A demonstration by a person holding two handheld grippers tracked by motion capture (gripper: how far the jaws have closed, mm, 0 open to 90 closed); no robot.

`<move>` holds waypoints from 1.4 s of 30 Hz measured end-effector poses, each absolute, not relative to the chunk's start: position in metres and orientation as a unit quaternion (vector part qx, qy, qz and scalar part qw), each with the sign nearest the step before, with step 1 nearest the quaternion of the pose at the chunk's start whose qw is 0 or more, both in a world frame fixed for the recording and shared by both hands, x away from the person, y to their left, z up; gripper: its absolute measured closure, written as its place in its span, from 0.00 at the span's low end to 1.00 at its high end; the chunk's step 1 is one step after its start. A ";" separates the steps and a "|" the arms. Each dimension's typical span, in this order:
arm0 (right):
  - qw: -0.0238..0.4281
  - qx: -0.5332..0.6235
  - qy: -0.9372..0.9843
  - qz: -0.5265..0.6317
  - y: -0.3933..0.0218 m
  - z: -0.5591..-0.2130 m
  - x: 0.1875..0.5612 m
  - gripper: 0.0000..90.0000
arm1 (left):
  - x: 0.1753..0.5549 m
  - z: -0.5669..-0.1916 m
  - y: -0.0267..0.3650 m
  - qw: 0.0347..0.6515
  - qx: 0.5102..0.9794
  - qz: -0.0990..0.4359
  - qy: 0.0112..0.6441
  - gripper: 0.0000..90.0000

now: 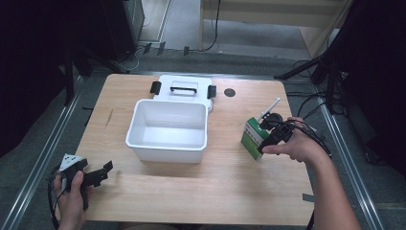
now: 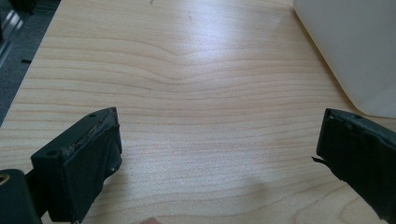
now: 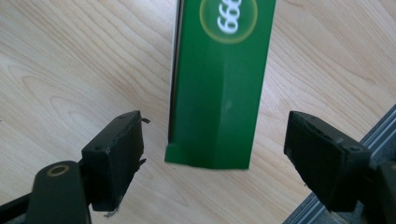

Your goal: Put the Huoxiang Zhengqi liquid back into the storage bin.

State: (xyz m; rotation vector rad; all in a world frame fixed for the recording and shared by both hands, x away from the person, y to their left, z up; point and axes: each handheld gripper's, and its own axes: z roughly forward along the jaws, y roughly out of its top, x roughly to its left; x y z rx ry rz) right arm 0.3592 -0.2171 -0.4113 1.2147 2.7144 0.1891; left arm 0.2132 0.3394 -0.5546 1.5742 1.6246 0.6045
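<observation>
A white open bin (image 1: pixel 167 130) stands near the middle of the wooden table (image 1: pixel 191 187), and everything else is easiest placed against it. Behind the bin, touching its far rim, lies its white lid (image 1: pixel 184 88) with a black handle and two black latches, and just beyond the lid's right corner a small dark round spot (image 1: pixel 230 92) marks the tabletop. To the right of the bin, a little apart from its wall, a green and white carton (image 1: pixel 252 138) stands on the table. The right gripper (image 1: pixel 273 136), held in the person's right hand (image 1: pixel 297 146), is at the carton's near right side; in the right gripper view its two black jaws stand wide apart on either side of the green carton (image 3: pixel 217 88), with a clear gap of wood between each jaw and the carton, so nothing is clamped. A thin white stick-like piece (image 1: pixel 269 109) rises at a slant just behind the carton; what it belongs to cannot be told. To the near left of the bin, at the table's front left corner, the left hand (image 1: pixel 72 196) holds the left gripper (image 1: pixel 106 171), which points toward the bin. In the left gripper view its jaws are spread wide over bare wood, and the bin's white wall (image 2: pixel 350 51) shows at the upper right, well ahead of the jaws.
</observation>
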 end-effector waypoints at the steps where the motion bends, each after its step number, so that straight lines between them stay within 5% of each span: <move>1: 0.081 0.406 0.908 0.063 -0.217 -0.411 0.359 0.24 | 0.213 -0.555 0.339 0.389 0.619 0.238 0.639 0.01; 17: 0.059 0.404 0.910 0.064 -0.203 -0.419 0.372 0.32 | 0.213 -0.555 0.340 0.389 0.619 0.236 0.640 0.01; 36: -0.004 0.470 0.879 0.075 -0.196 -0.419 0.399 0.61 | 0.213 -0.555 0.340 0.390 0.618 0.235 0.640 0.01; 42: 0.022 0.446 0.893 0.061 -0.195 -0.414 0.399 0.72 | 0.214 -0.555 0.340 0.391 0.618 0.235 0.641 0.01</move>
